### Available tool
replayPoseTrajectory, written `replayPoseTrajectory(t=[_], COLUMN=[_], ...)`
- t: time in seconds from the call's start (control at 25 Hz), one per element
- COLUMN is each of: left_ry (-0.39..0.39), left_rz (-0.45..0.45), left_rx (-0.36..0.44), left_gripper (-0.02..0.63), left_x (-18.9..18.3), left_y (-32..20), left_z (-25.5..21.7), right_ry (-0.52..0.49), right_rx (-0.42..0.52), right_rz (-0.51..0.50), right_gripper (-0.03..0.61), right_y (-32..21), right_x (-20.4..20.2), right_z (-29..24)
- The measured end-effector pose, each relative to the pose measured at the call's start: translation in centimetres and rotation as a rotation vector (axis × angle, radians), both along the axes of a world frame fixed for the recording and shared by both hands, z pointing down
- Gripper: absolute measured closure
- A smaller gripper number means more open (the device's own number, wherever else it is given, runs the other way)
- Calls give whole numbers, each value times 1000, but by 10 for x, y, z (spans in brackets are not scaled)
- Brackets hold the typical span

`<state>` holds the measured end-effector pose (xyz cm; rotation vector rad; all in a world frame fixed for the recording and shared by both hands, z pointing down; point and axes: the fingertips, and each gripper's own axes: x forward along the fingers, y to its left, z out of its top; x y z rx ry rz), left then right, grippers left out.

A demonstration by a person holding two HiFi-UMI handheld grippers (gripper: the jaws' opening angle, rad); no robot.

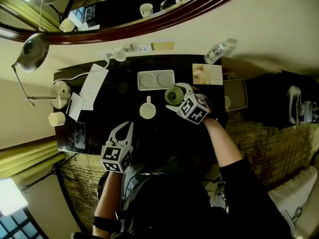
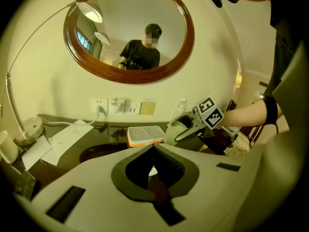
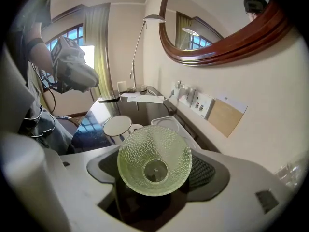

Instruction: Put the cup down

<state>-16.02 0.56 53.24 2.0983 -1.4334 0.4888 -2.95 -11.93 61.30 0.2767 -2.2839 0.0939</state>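
Note:
A green dimpled glass cup (image 1: 173, 95) hangs just above the black desk (image 1: 164, 133), in front of the white tray (image 1: 156, 79). My right gripper (image 1: 176, 92) is shut on it. In the right gripper view the cup (image 3: 154, 166) fills the space between the jaws, with its mouth facing the camera. The left gripper view shows this cup (image 2: 179, 128) from the side, tilted in the other gripper. My left gripper (image 1: 124, 127) hovers over the desk's front left, shut (image 2: 153, 147) with nothing in it.
A white mug (image 1: 147, 110) stands left of the held cup. Papers (image 1: 93, 86), a lamp base (image 1: 61, 93) and a paper cup (image 1: 57, 118) fill the desk's left end. A water bottle (image 1: 219, 50) and a card (image 1: 207, 74) lie at the back right. A round mirror (image 2: 129, 33) hangs above.

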Motion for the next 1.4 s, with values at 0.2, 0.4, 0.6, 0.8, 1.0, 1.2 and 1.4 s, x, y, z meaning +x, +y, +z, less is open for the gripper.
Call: replayPoseTrajectory(t=[0.2,0.4,0.6,0.8,1.0,1.2,1.4], left_ry=[8,8,7,9,13,15,14], left_rz=[-4,-25,-58,-88,-98,-91,-71], left_rx=[6,0,-12,-19,-20,-17,-12], left_gripper=[607,607,607,607,606,606,606], left_x=[2,-3,-13,-21,-24,-24,-24], left_y=[-4,0,8,14,14,14,14], left_z=[0,3,6,9,11,10,7], right_ry=[-23,-30,-13,-12,-13,-21,-37], right_rx=[13,6,-7,-29,-9,17,42], right_rz=[33,68,68,80,79,97,115], right_gripper=[175,175,175,167,143,132,127], right_y=[-36,-69,-81,-82,-86,-89,-89], right_x=[-13,-28,-36,-40,-43,-41,-41], right_z=[-14,-12,1,12,11,8,-5])
